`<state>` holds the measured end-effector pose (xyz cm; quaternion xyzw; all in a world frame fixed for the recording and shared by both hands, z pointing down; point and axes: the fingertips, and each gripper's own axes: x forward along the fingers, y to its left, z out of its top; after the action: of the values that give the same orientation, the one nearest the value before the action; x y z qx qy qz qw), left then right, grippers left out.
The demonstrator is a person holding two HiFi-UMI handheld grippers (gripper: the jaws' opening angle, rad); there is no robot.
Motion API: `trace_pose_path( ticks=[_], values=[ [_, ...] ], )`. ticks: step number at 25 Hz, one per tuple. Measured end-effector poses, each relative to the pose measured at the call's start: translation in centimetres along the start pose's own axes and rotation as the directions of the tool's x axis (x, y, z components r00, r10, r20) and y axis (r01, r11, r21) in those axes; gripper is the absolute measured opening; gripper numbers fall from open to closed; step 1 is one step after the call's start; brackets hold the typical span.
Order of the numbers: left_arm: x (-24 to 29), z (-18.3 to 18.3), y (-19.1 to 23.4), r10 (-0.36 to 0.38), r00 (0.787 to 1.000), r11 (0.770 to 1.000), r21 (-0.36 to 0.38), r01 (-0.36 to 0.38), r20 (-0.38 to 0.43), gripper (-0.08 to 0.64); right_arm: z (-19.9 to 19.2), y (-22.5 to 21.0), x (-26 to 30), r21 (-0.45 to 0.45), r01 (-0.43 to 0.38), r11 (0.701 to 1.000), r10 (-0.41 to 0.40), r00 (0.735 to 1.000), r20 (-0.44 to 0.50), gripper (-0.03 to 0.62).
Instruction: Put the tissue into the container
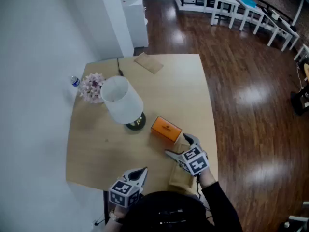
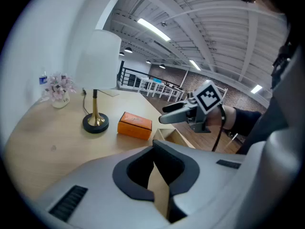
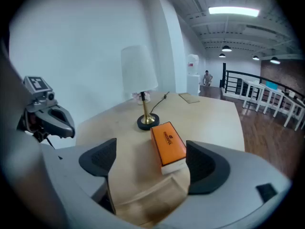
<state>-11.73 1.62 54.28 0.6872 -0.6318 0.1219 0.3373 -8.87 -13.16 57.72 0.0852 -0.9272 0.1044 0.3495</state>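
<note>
Right gripper (image 1: 177, 145) is spread wide, jaws well apart and closed on nothing. From my seat, the right gripper view puts the orange tissue box (image 3: 168, 142) straight ahead in the gap between the two pads, and neither pad touches it. The box lies flat on the wooden table (image 1: 96, 144) with its long side running away from that camera. Directly under the spread jaws sits the container (image 3: 147, 202), a shallow tan open-topped tray near the table's near right edge. The tissue box lies outside the tray, just beside its far rim. I cannot tell whether the two touch.

Left gripper (image 1: 144, 169) I am holding low at the near left edge of the table, well apart from the box. Its own view shows the dark pads drawn together, with only a thin wedge of table showing past them and nothing pinched.

Behind the tissue box stands a lamp (image 1: 123, 100) with a white shade and a brass stem on a dark round base. Past the lamp, near the wall, I see a small bunch of pale flowers (image 1: 91, 87) and a water bottle (image 1: 75, 81) just beside it. A flat brown paper piece (image 1: 148, 62) lies at the table's far edge.
</note>
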Motion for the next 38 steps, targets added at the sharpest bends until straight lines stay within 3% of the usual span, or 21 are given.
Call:
trace_pose_path(
  ticks=[5, 10, 13, 17, 19, 23, 26, 30, 35, 38],
  values=[
    [-0.4, -0.7, 1.8, 0.021, 0.999, 1.0, -0.02, -0.022, -0.036, -0.017, 0.2, -3.6, 7.0, -0.091, 0.011, 0.996, -0.024, 0.989, -0.144, 0.49],
    [-0.8, -2.4, 2.6, 0.058, 0.996, 0.996, -0.069, -0.063, -0.068, -0.017, -1.2, -4.4, 12.2, -0.222, -0.065, 0.973, -0.002, 0.957, -0.29, 0.492],
    [-1.0, -3.0, 2.9, 0.083, 0.994, 0.992, -0.09, -0.089, -0.07, -0.017, -2.7, -5.1, 14.0, -0.24, -0.074, 0.968, -0.016, 0.937, -0.35, 0.492],
    [-1.6, -3.3, 3.1, 0.106, 0.992, 0.987, -0.113, -0.113, -0.065, -0.017, -3.5, -5.4, 14.6, -0.215, -0.08, 0.973, -0.006, 0.927, -0.375, 0.489],
    [-1.7, -3.3, 3.1, 0.102, 0.993, 0.987, -0.121, -0.108, -0.057, -0.017, -3.3, -5.1, 14.5, -0.211, -0.078, 0.974, -0.006, 0.929, -0.369, 0.451],
    [-1.8, -3.0, 2.7, 0.084, 0.995, 0.991, -0.102, -0.088, -0.046, -0.017, -0.9, -4.8, 12.8, -0.206, -0.023, 0.978, -0.04, 0.955, -0.295, 0.431],
    [-1.6, -2.5, 2.4, 0.05, 0.998, 0.996, -0.075, -0.052, -0.033, -0.017, 1.8, -4.7, 9.7, -0.162, 0.037, 0.986, -0.073, 0.973, -0.22, 0.431],
    [-1.0, -1.6, 2.0, -0.024, 0.999, 1.0, -0.007, 0.023, -0.022, -0.017, 3.7, -2.4, 4.6, -0.01, 0.082, 0.997, -0.083, 0.986, -0.142, 0.431],
    [-0.1, -1.1, 0.4, -0.142, 0.989, 0.986, 0.087, 0.145, -0.035, -0.017, 0.3, 1.3, -0.5, 0.164, 0.147, 0.975, -0.127, 0.984, -0.127, 0.43],
    [0.2, -1.0, -0.5, -0.207, 0.976, 0.967, 0.138, 0.214, -0.059, -0.016, -2.5, 2.5, -2.6, 0.275, 0.215, 0.937, -0.183, 0.973, -0.139, 0.43]
  ],
)
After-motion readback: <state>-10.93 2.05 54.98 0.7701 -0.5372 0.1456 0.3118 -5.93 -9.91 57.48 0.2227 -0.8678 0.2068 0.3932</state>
